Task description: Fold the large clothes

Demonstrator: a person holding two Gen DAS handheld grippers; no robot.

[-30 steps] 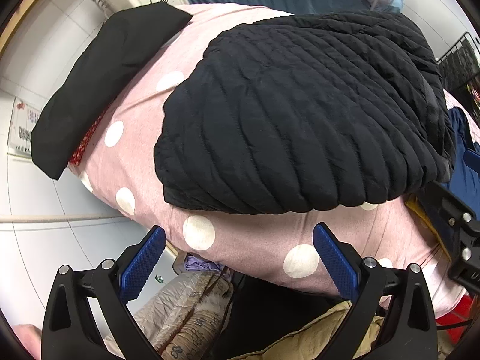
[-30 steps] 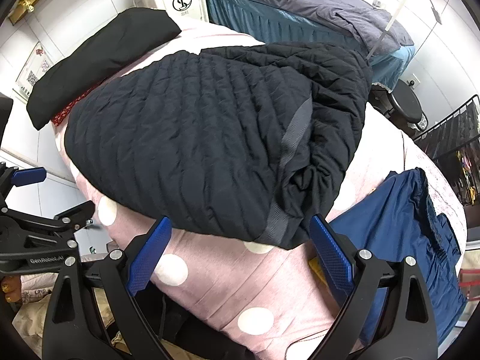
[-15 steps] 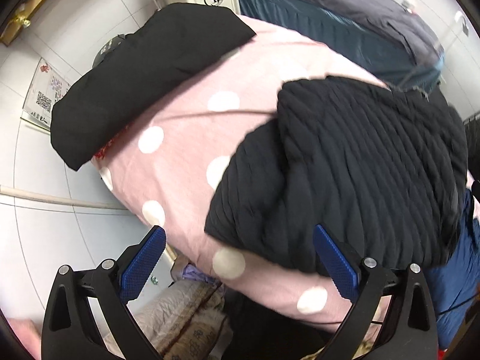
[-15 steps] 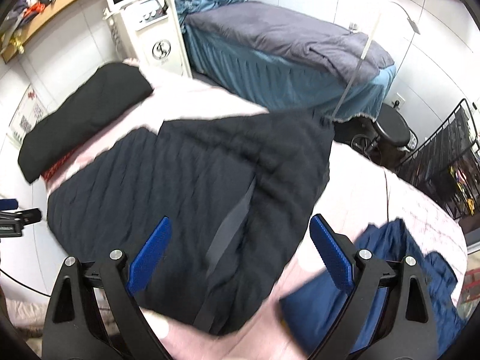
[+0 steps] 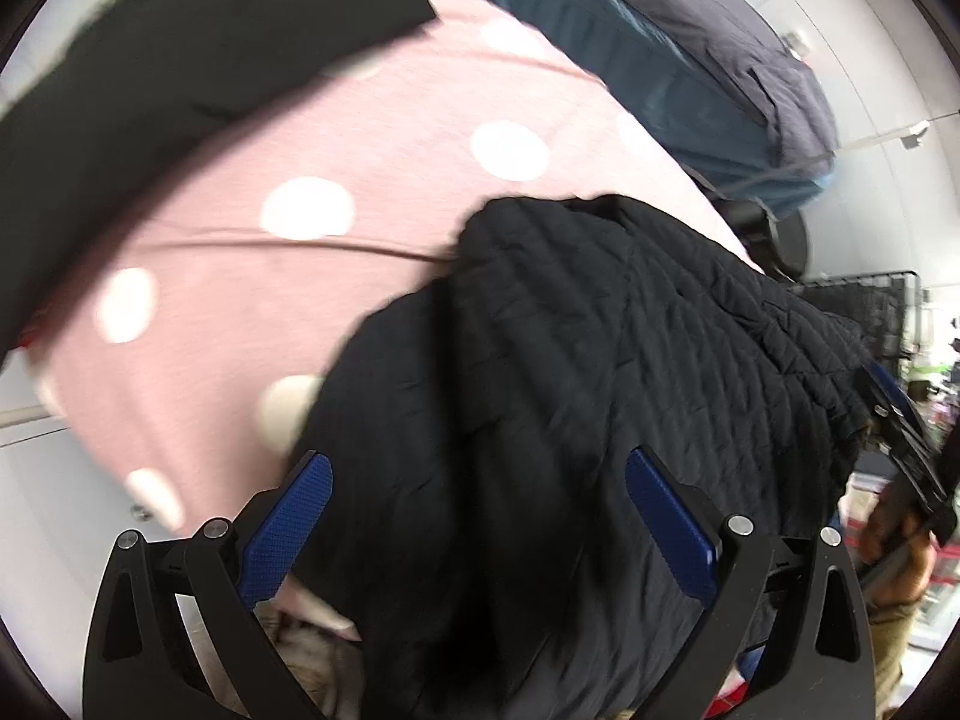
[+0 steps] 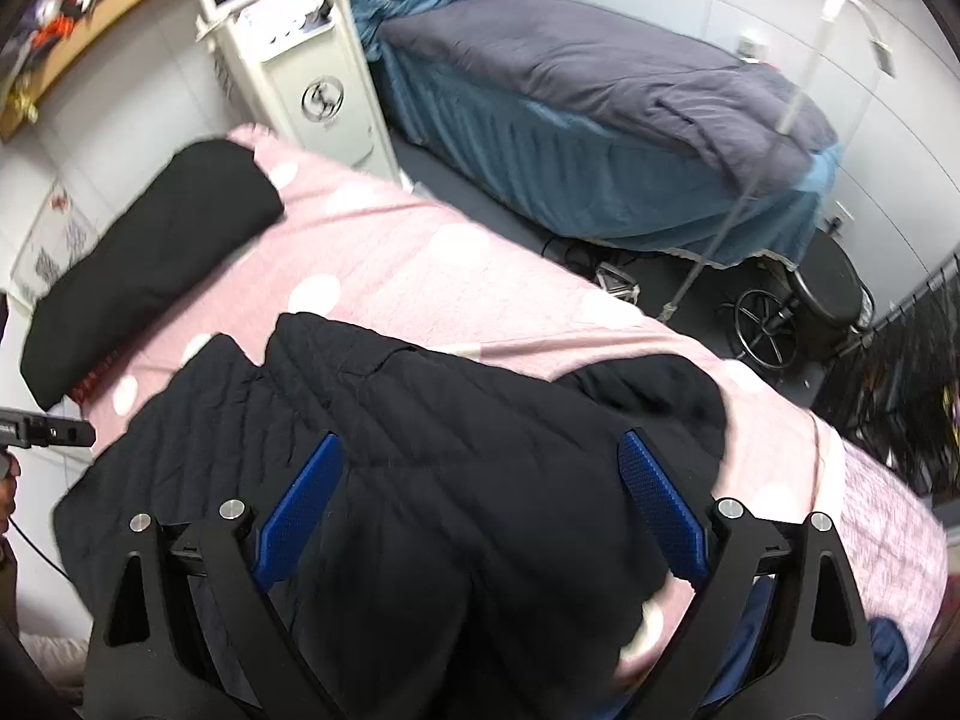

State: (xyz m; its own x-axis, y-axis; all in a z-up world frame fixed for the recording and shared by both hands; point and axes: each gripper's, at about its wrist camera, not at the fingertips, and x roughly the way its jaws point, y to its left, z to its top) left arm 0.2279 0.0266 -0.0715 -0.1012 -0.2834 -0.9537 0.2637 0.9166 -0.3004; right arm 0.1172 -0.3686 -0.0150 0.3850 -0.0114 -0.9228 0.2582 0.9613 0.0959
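Two grippers: left gripper [image 5: 477,531] and right gripper [image 6: 480,510], jaws apart, clamped on nothing
Jacket: black quilted jacket [image 6: 420,450] bunched on pink dotted bedspread [image 5: 360,180]
Risk: slipping off bedspread's near edge, bulky folds springing open

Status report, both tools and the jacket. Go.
Left tool open, empty. Right tool open, empty. Black jacket bunched on pink sheet, not gripped. Black pillow at far end, clear of jacket.
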